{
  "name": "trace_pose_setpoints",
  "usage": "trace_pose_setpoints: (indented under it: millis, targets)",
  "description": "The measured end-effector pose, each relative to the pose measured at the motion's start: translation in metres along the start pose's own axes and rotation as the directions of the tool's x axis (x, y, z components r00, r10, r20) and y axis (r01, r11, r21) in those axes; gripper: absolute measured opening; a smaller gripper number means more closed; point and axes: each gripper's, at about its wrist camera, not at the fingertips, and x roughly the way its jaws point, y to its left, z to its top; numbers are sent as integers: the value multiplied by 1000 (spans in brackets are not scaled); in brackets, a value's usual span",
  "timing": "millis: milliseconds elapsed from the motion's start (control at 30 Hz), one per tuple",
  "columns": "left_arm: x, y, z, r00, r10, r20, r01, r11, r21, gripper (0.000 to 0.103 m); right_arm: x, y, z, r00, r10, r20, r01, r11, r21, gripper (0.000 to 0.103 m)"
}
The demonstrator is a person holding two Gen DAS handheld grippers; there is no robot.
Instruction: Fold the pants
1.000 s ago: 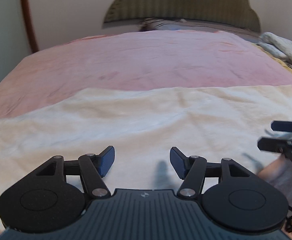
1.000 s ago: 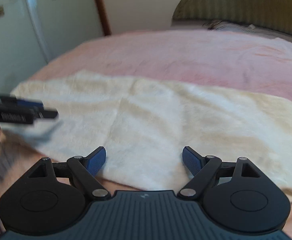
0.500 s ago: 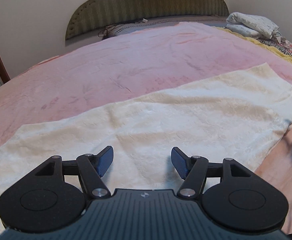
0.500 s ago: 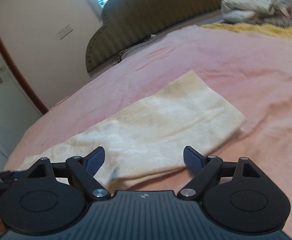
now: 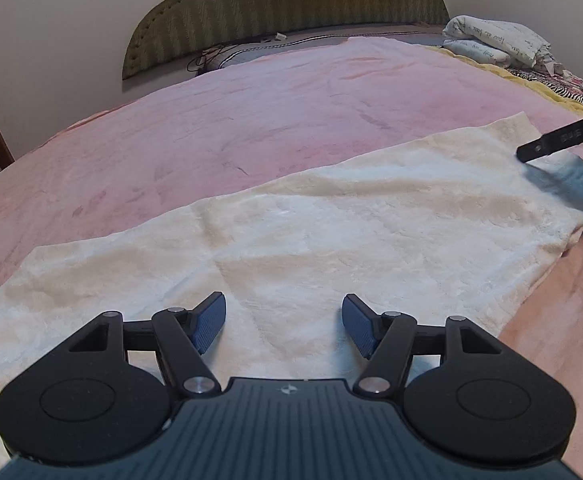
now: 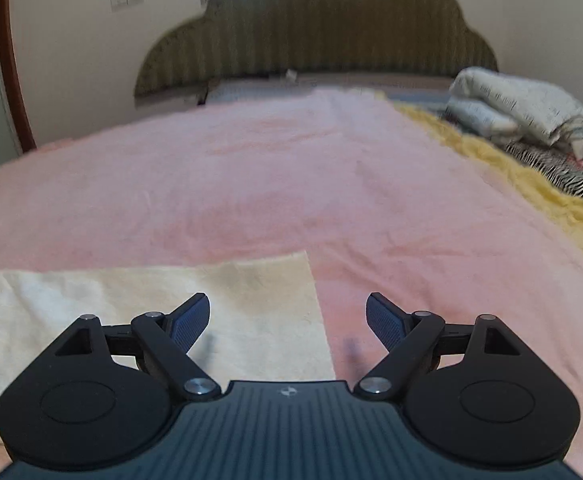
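While both my jaw pairs are gaping wide and gripping nothing, the cream pants are lying flat on the pink blanket.

Through the left wrist camera my left gripper is hovering over the pants, which are filling the frame's middle, my right gripper showing at the right edge. Through the right wrist camera my right gripper is straddling the pants' end at lower left.

The pants are cream, fluffy fabric, lying flat and spread out on the pink bed, running left to right. Soft creases cross the cloth. Their right end shows a straight edge.
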Motion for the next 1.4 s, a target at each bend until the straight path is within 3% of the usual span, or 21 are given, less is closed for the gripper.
trace_pose_setpoints:
  millis: [33, 100, 200, 267, 333, 367, 433, 500, 533, 567, 633, 700, 767, 833, 867, 933, 1033, 1067, 1200, 1233, 1400]
  targets:
    - [0, -1, 1, 1000, 0, 4, 0, 1000, 8, 69, 16, 3, 0, 999, -39, -24, 38, 998, -45, 86]
    - [1, -3, 4, 1000, -5, 10, 5, 1000, 9, 69, 31, 7, 3, 993, -108, 40, 111, 988, -108, 97]
    - [3, -8, 9, 1000, -19, 5, 19, 1000, 11, 69, 48, -4, 18, 988, -144, 45, 147, 988, -49, 103]
    - [2, -11, 10, 1000, -26, 14, 26, 1000, 15, 69, 40, -1, 23, 983, -175, 57, 177, 984, -37, 103]
    - [4, -13, 11, 999, -42, 16, 42, 999, 12, 69, 11, 12, 18, 963, -223, 148, 234, 970, -61, 103]
    - [5, -15, 12, 999, -54, 10, 53, 999, 11, 69, -2, 17, 14, 968, -186, 169, 200, 977, -70, 103]
    - [10, -21, 13, 997, -82, -3, 82, 997, 12, 69, -24, 26, 6, 988, -11, 151, 25, 995, -95, 103]
    - [12, -29, 15, 995, -100, -5, 100, 995, 25, 69, -25, 35, -1, 989, 132, 65, -123, 985, -122, 103]
    - [12, -34, 16, 994, -110, -4, 110, 993, 47, 69, -18, 41, -4, 987, 156, 27, -150, 978, -144, 103]
    - [12, -40, 15, 992, -123, -12, 123, 989, 86, 69, -9, 44, -6, 989, 145, -2, -143, 976, -167, 103]
    - [9, -50, 10, 994, -108, -1, 107, 981, 162, 69, 17, 45, -7, 999, 26, -30, -31, 979, -202, 103]
    - [2, -53, 7, 993, -113, 27, 105, 972, 210, 69, 20, 32, -5, 999, -36, 14, 37, 992, -121, 103]
    - [-2, -50, 7, 990, -129, 47, 118, 973, 196, 69, 1, 28, -5, 988, -122, 91, 126, 991, -39, 103]
    - [2, -46, 10, 991, -129, 44, 121, 981, 152, 69, -26, 32, -15, 989, -25, 149, 28, 999, -17, 103]
    - [5, -44, 11, 991, -131, 37, 126, 983, 131, 69, -38, 35, -23, 986, 68, 152, -69, 998, 2, 103]
    - [11, -43, 11, 989, -145, 13, 143, 984, 105, 69, -53, 42, -40, 964, 226, 139, -233, 972, 36, 103]
    - [14, -39, 8, 988, -156, -2, 156, 985, 74, 69, -74, 40, -65, 930, 317, 186, -349, 921, 172, 103]
    - [14, -38, 8, 987, -158, -2, 158, 985, 74, 69, -80, 34, -75, 915, 341, 217, -390, 885, 254, 103]
    - [15, -39, 9, 988, -154, -2, 154, 986, 68, 70, -73, 13, -115, 825, 512, 240, -555, 648, 521, 103]
    - [15, -39, 8, 988, -154, -2, 154, 986, 64, 71, -67, 17, -119, 812, 536, 231, -566, 624, 539, 103]
    - [16, -36, 8, 987, -160, -9, 160, 986, 45, 72, -48, 27, -103, 807, 524, 274, -582, 624, 522, 103]
